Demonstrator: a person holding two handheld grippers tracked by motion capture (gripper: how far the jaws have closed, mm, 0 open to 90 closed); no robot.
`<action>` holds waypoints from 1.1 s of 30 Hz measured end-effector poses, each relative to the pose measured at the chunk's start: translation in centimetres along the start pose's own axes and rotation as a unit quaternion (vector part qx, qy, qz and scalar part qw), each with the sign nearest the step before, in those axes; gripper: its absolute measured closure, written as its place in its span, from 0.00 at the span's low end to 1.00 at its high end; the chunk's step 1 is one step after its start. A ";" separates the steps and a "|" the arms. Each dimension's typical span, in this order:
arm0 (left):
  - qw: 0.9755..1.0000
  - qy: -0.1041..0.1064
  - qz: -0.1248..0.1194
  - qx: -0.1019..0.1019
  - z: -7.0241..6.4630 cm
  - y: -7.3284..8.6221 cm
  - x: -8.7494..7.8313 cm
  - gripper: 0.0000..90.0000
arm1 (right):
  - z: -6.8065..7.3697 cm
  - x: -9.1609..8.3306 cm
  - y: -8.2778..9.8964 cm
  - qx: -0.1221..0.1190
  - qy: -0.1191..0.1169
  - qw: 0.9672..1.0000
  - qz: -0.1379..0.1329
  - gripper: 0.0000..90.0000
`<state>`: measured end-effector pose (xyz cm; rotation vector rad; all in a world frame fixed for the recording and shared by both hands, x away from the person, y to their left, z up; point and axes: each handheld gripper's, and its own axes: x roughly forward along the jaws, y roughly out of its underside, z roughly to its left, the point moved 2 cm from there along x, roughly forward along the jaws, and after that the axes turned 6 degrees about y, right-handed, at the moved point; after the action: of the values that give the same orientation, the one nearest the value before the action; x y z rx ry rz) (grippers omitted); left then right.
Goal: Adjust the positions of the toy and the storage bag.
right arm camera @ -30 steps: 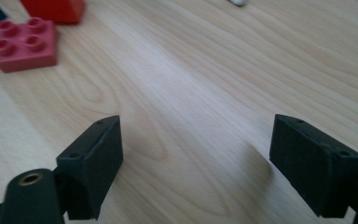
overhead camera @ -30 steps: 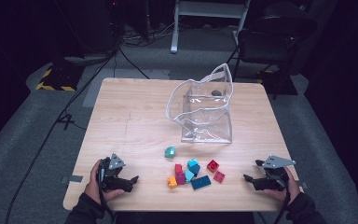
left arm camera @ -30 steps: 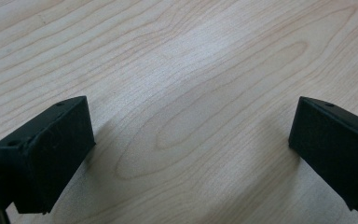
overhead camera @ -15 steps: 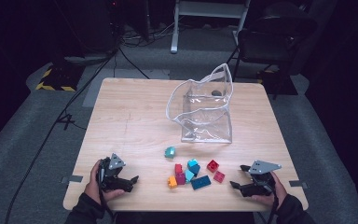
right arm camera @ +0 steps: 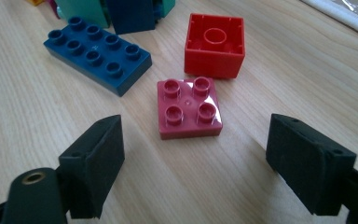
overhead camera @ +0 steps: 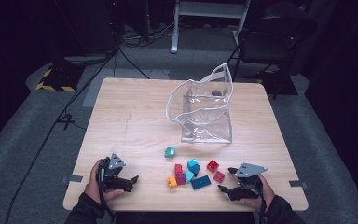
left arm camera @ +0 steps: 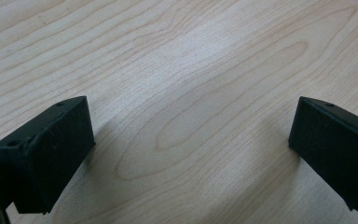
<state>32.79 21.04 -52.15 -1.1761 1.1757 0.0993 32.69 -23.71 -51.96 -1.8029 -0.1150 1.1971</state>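
- The right gripper (right arm camera: 193, 161), its black padded jaws spread wide and empty, sits low over the pale wood-grain tabletop (overhead camera: 135, 116) near the front right corner.
- Just ahead of its jaws lies a small dark-pink square plastic brick (right arm camera: 189, 108) with four glossy studs, flat, studs up.
- Behind it a red square brick (right arm camera: 214, 44) lies upside down, its hollow underside and centre tube showing.
- A long dark-blue eight-stud brick (right arm camera: 98, 53) lies flat beside them; teal and blue bricks beyond are cut off.
- The left gripper (left arm camera: 191, 154), jaws also spread, rests over bare wood near the front left corner.
- A crumpled clear plastic bag (overhead camera: 205, 109) stands mid-table.
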 end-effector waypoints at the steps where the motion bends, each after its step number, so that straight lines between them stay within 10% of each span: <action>1: 1.000 0.001 -0.001 -0.002 0.0 0.0 0.0 0.00 | 0.0 0.1 -0.1 0.000 0.000 1.000 0.000 0.22; 23: 1.000 -0.003 -0.001 -0.007 -0.2 -0.2 0.2 0.00 | 0.3 0.8 -1.0 -0.006 -0.012 1.000 -0.014 0.41; 33: 0.997 0.050 0.007 0.057 -5.2 -2.5 2.8 0.01 | 0.2 0.8 -0.8 0.000 -0.002 1.000 -0.016 0.39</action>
<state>32.20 14.68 -52.15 -1.0830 1.2616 -0.0154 33.27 -22.75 -51.91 -1.7911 -0.1466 1.1783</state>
